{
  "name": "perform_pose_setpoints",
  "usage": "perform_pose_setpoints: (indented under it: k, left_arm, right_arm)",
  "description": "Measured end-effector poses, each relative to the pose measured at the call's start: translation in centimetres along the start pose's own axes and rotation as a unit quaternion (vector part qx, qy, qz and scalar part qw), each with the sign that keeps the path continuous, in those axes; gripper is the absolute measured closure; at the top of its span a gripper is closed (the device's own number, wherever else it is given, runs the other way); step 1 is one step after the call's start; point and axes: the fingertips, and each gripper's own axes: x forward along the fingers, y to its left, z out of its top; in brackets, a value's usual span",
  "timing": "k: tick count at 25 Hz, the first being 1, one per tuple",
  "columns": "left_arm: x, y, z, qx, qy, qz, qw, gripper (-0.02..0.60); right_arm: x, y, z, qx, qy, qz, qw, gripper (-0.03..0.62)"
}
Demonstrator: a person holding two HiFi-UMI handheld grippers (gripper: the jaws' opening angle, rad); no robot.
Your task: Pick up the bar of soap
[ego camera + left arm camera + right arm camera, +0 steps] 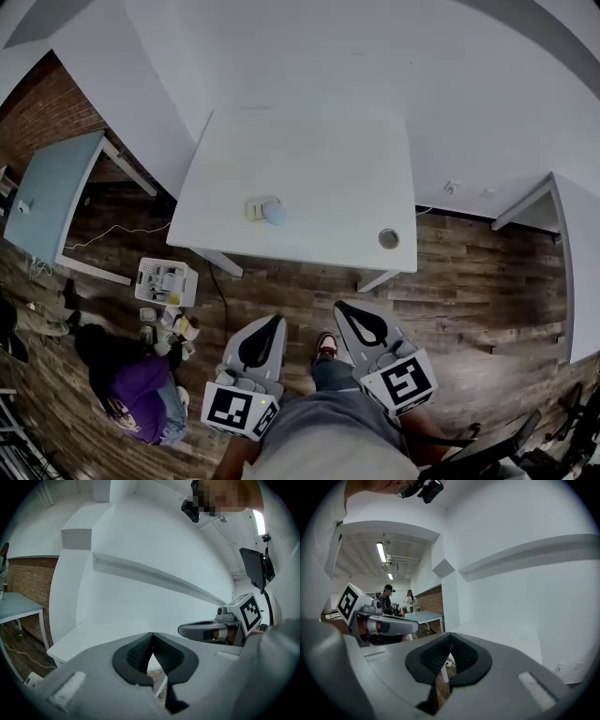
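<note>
My left gripper [276, 322] and right gripper [341, 307], jaws closed on nothing, hang above the floor [459, 272]; the bar of soap [270, 212] lies well ahead on the table [319, 178].

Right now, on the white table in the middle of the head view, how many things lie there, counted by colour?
Cream: 1, the square thing
Pale blue: 1, the rounded thing, right beside the cream one
Grey: 1, the disc, near the table's corner
Total: 3
</note>
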Motion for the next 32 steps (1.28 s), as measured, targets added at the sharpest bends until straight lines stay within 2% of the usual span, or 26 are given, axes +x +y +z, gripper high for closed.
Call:
perform_pose_setpoints:
  k: [3,13,20,28,32]
  left_arm:
    - [2.0,0.1,0.5,0.004,0.003,0.003,1.0,0.579]
    - [5.8,2.5,1.6,0.007,0.011,0.018,0.9998,0.578]
    - [9.4,7.6,0.7,0.007,0.022,0.022,0.9995,0.578]
    - [14.1,14.8,1.0,0.004,0.04,0.012,0.9991,0.58]
    - [15.8,17.9,-0.5,-0.007,0.062,0.003,0.9981,0.58]
  right_arm:
    - [0.8,-2.3,0.4,0.001,-0.004,0.003,1.0,0.591]
    - [3.7,-5.3,1.1,0.006,-0.005,0.011,1.0,0.591]
    - [8.3,-7.1,1.6,0.005,0.006,0.005,1.0,0.591]
    - [16.4,-8.9,2.6,0.005,0.03,0.001,1.0,0.591]
    - [20.4,-9.0,1.9,0.005,0.053,0.001,0.999,0.591]
